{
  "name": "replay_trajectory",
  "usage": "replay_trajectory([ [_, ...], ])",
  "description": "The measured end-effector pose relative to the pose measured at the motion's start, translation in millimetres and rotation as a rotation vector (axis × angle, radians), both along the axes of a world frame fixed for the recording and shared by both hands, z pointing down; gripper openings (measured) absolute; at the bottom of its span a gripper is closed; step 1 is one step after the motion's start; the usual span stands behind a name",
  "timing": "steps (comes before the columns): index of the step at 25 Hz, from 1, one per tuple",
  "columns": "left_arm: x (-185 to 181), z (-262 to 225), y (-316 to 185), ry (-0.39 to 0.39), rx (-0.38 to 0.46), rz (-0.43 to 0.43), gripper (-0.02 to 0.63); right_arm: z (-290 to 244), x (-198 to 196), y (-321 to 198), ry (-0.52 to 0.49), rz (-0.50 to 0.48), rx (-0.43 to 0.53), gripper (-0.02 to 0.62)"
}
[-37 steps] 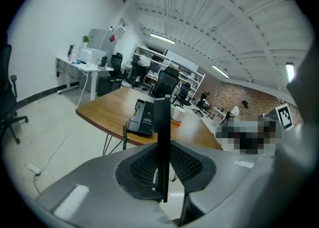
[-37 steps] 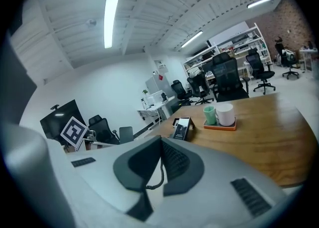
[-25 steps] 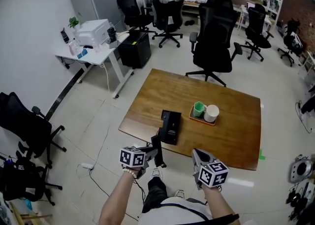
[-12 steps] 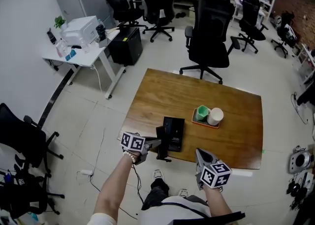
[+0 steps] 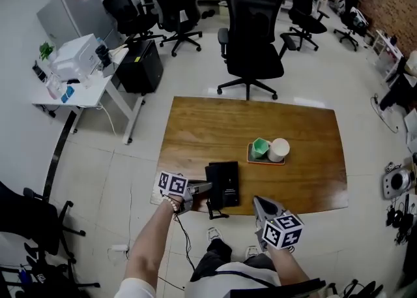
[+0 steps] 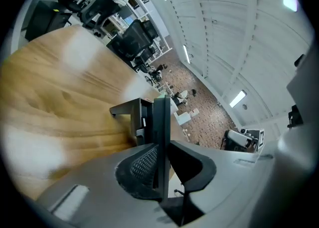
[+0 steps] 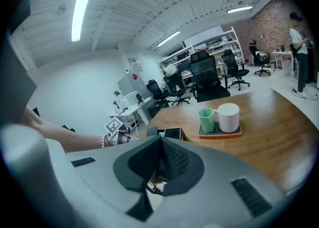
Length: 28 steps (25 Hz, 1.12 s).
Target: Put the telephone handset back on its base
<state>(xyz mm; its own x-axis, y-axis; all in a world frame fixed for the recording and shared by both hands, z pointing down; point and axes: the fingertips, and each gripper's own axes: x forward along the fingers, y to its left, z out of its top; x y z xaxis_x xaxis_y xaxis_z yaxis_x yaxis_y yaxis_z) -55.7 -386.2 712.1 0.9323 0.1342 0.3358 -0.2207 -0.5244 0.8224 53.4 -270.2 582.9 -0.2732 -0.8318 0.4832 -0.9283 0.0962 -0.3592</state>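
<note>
A black telephone base (image 5: 223, 182) lies flat on the wooden table (image 5: 293, 120) near its front edge. My left gripper (image 5: 202, 192) is shut on the black handset (image 5: 212, 207), which hangs just left of the base at the table's front edge. In the left gripper view the handset (image 6: 161, 122) stands edge-on between the pads, with the base (image 6: 130, 116) right behind it. My right gripper (image 5: 259, 205) hovers in front of the table, jaws pressed together and empty. In the right gripper view, the right gripper (image 7: 160, 147) points toward the base (image 7: 171, 132).
An orange tray (image 5: 250, 157) with a green cup (image 5: 260, 147) and a white cup (image 5: 279, 149) sits mid-table, right of the base. A black office chair (image 5: 249, 36) stands behind the table. A white desk (image 5: 78, 88) with a printer is at the far left.
My left gripper has carried the handset up from below the table's edge until it is beside the base. The right gripper has kept its place. The head view has shifted over the table.
</note>
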Motion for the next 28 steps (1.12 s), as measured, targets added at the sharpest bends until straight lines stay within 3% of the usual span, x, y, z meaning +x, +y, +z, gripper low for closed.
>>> replay_trajectory([
  [7,12,9,-2,0.009,-0.043,0.114,0.069,3,6,-1,0.001,0.070,-0.016,0.011],
  [11,14,11,-3,0.028,-0.061,0.136,0.069,7,8,1,0.003,0.092,-0.033,0.011],
  [19,17,21,-2,0.076,-0.106,0.119,0.069,14,11,2,0.003,0.098,-0.058,0.011],
  [24,15,26,-7,0.074,-0.082,0.093,0.082,17,12,6,0.007,0.087,-0.074,0.011],
  [28,10,39,-12,0.013,-0.065,0.038,0.192,18,16,9,0.008,0.077,-0.078,0.011],
])
